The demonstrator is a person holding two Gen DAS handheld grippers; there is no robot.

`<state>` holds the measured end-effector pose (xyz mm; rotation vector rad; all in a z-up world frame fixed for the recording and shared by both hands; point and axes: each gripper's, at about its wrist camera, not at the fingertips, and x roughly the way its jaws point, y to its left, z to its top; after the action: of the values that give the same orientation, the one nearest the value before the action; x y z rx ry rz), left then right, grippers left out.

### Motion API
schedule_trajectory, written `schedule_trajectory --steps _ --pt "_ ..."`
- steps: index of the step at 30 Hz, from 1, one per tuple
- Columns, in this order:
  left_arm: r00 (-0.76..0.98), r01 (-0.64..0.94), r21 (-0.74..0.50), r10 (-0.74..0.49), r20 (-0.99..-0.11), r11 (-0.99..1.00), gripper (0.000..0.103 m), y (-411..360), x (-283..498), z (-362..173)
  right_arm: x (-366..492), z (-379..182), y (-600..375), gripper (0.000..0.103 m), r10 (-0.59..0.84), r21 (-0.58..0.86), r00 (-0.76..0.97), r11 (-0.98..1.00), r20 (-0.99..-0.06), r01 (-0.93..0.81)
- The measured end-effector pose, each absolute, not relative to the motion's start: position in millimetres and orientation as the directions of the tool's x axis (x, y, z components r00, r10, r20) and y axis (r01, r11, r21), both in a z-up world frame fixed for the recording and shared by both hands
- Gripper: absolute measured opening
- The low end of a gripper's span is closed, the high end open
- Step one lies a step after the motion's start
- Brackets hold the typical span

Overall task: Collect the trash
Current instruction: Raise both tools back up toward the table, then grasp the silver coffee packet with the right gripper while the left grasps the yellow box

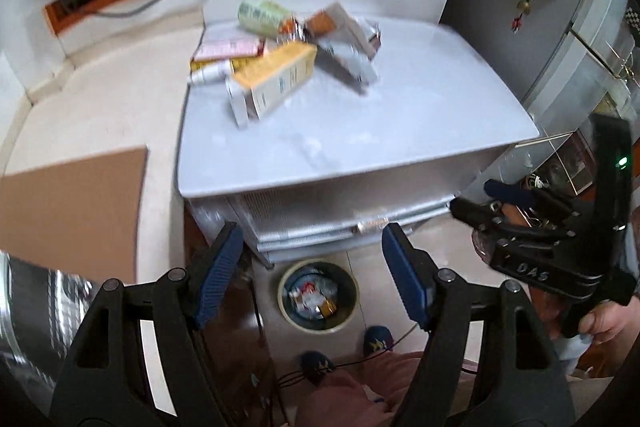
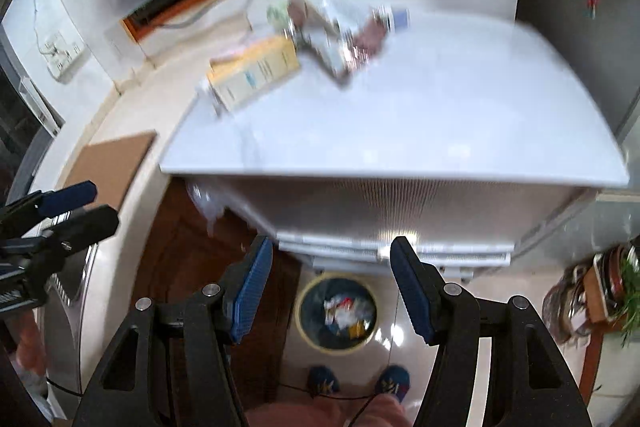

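A pile of trash lies at the far left of a white table (image 1: 400, 115): a yellow and white carton (image 1: 276, 77), a green can (image 1: 262, 17), a grey carton (image 1: 348, 43), a pink box (image 1: 228, 49) and a white tube (image 1: 208, 73). The yellow carton (image 2: 256, 71) and grey carton (image 2: 332, 43) show blurred in the right wrist view. A round bin (image 1: 318, 295) with trash inside stands on the floor below the table's near edge; it also shows in the right wrist view (image 2: 338, 313). My left gripper (image 1: 312, 259) is open and empty above the bin. My right gripper (image 2: 332, 275) is open and empty.
A brown cardboard sheet (image 1: 72, 211) lies on the floor at left. A metal cabinet (image 1: 560, 47) stands to the right of the table. The person's blue slippers (image 1: 376, 339) are beside the bin. A plant and clutter (image 2: 608, 287) sit at right.
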<state>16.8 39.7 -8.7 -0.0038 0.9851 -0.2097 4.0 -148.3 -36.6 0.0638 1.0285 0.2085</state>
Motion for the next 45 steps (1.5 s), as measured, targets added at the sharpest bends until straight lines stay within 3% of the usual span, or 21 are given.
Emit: schedule_trajectory --steps 11,26,28,31,35,41,45 --pt "0.591 0.159 -0.047 -0.133 -0.795 0.986 0.069 56 94 4 78 16 -124 0.062 0.155 0.038 0.631 0.980 -0.760 -0.195" --pt "0.427 0.027 0.027 0.013 -0.904 0.999 0.069 44 245 -76 250 -66 -84 0.062 0.197 -0.070 0.533 0.896 -0.823 -0.438" --pt "0.404 0.027 0.023 0.010 -0.915 0.999 0.069 39 260 -84 261 -76 -82 0.056 0.197 -0.082 0.523 0.883 -0.829 -0.463" --pt "0.381 0.023 0.039 0.027 -0.924 0.999 0.069 31 276 -93 275 -89 -78 0.034 0.207 -0.093 0.499 0.854 -0.842 -0.512" --pt "0.346 0.009 0.006 0.002 -0.938 1.000 0.067 27 288 -101 284 -97 -79 0.020 0.256 -0.051 0.463 0.832 -0.848 -0.553" --pt "0.381 0.010 0.029 0.023 -0.924 1.000 0.051 17 278 -99 283 -97 -81 0.018 0.288 -0.024 0.447 0.819 -0.847 -0.574" --pt "0.412 -0.026 0.034 0.041 -0.910 0.999 0.048 11 261 -92 282 -97 -81 0.016 0.293 -0.011 0.436 0.820 -0.851 -0.572"
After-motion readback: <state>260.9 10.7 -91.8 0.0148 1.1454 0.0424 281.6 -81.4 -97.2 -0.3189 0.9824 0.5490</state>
